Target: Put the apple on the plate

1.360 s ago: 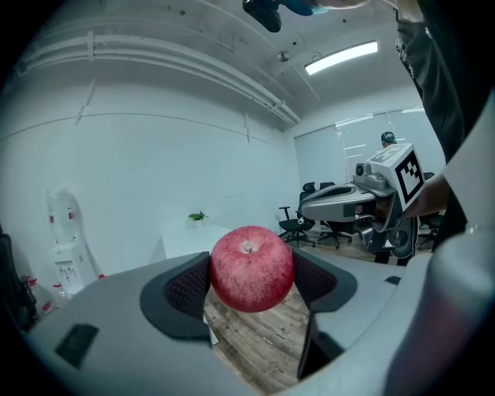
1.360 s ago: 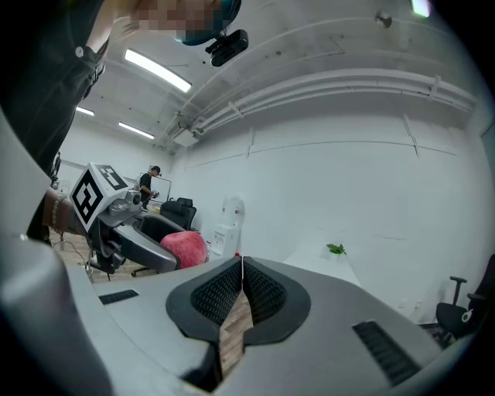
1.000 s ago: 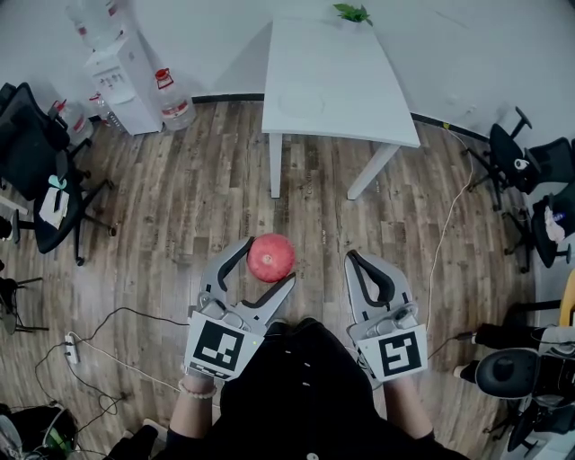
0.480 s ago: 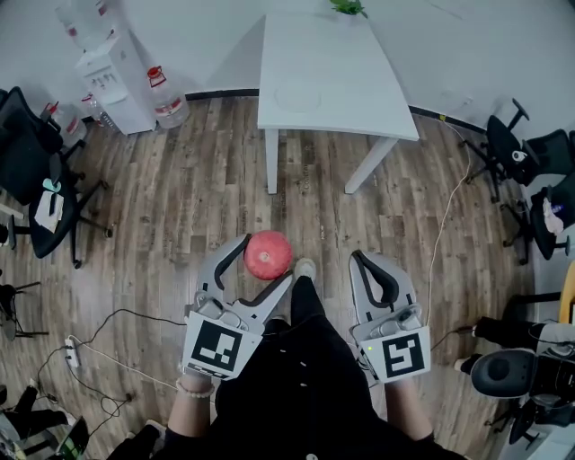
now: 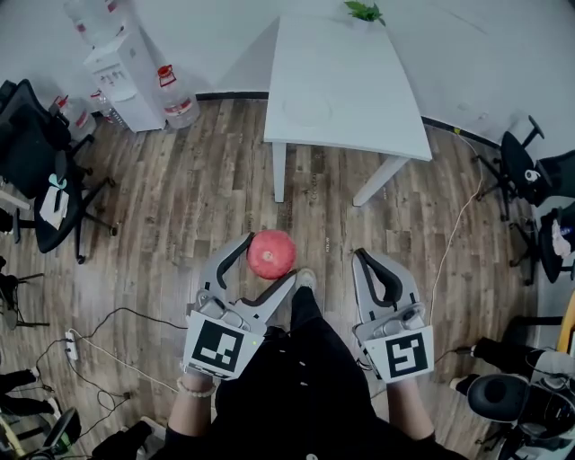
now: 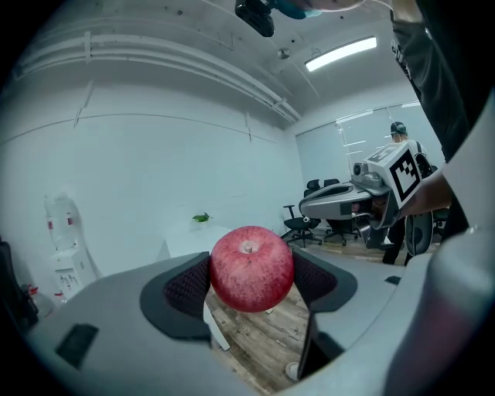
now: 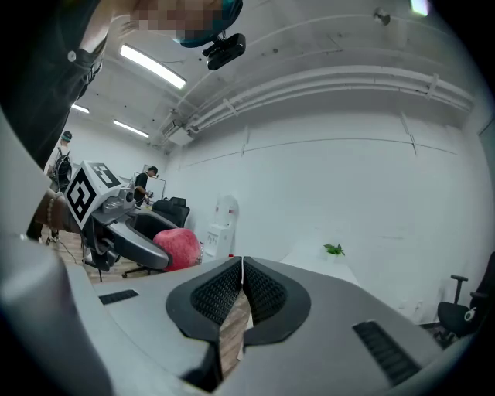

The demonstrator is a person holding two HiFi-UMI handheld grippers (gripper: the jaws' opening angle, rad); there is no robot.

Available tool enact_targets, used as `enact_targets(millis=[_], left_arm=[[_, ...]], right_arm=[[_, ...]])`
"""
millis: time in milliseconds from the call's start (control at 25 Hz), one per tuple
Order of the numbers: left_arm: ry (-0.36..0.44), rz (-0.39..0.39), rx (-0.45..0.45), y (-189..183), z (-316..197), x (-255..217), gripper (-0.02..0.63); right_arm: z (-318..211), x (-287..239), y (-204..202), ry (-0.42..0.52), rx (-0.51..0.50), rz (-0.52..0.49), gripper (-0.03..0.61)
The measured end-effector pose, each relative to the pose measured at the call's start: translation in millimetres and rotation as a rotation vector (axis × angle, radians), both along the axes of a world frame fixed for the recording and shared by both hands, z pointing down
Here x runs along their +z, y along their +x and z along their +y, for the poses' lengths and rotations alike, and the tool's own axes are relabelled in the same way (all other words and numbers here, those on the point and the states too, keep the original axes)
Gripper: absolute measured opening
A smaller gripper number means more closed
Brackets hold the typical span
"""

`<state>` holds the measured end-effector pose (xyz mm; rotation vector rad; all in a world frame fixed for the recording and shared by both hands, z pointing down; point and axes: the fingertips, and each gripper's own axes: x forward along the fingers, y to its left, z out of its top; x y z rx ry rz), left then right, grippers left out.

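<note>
A red apple point(image 5: 271, 253) is clamped between the jaws of my left gripper point(image 5: 269, 259), held in the air over the wood floor; in the left gripper view the apple point(image 6: 251, 268) fills the gap between the black pads. My right gripper point(image 5: 361, 260) hangs beside it, shut with nothing in it, its pads point(image 7: 224, 292) pressed together. A faint white plate point(image 5: 307, 110) lies on the white table point(image 5: 359, 81) ahead. From the right gripper view the apple point(image 7: 179, 247) shows at the left.
A small green plant point(image 5: 364, 12) stands at the table's far edge. A water dispenser point(image 5: 117, 72) and bottles stand at back left. Office chairs point(image 5: 45, 180) line the left and right sides. Cables and a power strip point(image 5: 74, 346) lie on the floor.
The person has stepped forward; a shoe now shows between the grippers and the table sits slightly nearer. The left gripper still grips the apple, and the right stays shut.
</note>
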<state>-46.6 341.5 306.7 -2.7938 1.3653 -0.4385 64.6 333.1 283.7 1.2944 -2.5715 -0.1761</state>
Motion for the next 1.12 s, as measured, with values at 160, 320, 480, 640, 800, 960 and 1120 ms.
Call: enact_targets(millis=[160, 320, 480, 640, 800, 960, 1120], left_arm=[[-0.002, -0.001, -0.020, 4.2, -27.2, 0.1, 0.346], [-0.006, 0.002, -0.041, 9.4, -56.6, -3.7, 0.345], [0.003, 0.004, -0.066, 14.4, -87.4, -9.0, 0.346], [0.009, 0.005, -0.091, 19.9, -118.1, -13.3, 0.346], [0.010, 0.008, -0.130, 22.3, -147.6, -15.7, 0.345], [0.013, 0.002, -0.164, 27.8, -174.7, -16.2, 0.346], [0.020, 0.002, -0.191, 28.0, -198.7, -17.3, 0.346]], right_arm=[[-29.5, 3.3, 1.9, -0.002, -0.031, -0.001, 0.043], [-61.8, 0.8, 6.5, -0.005, -0.056, -0.009, 0.043], [-95.1, -3.7, 15.0, 0.004, -0.067, -0.020, 0.043], [-128.6, -6.7, 24.6, 0.004, -0.080, -0.015, 0.043], [-162.3, -11.3, 28.5, 0.013, -0.114, -0.011, 0.043], [-191.6, -12.9, 34.3, 0.021, -0.145, -0.007, 0.043], [-216.8, -11.0, 36.5, 0.017, -0.164, -0.004, 0.043]])
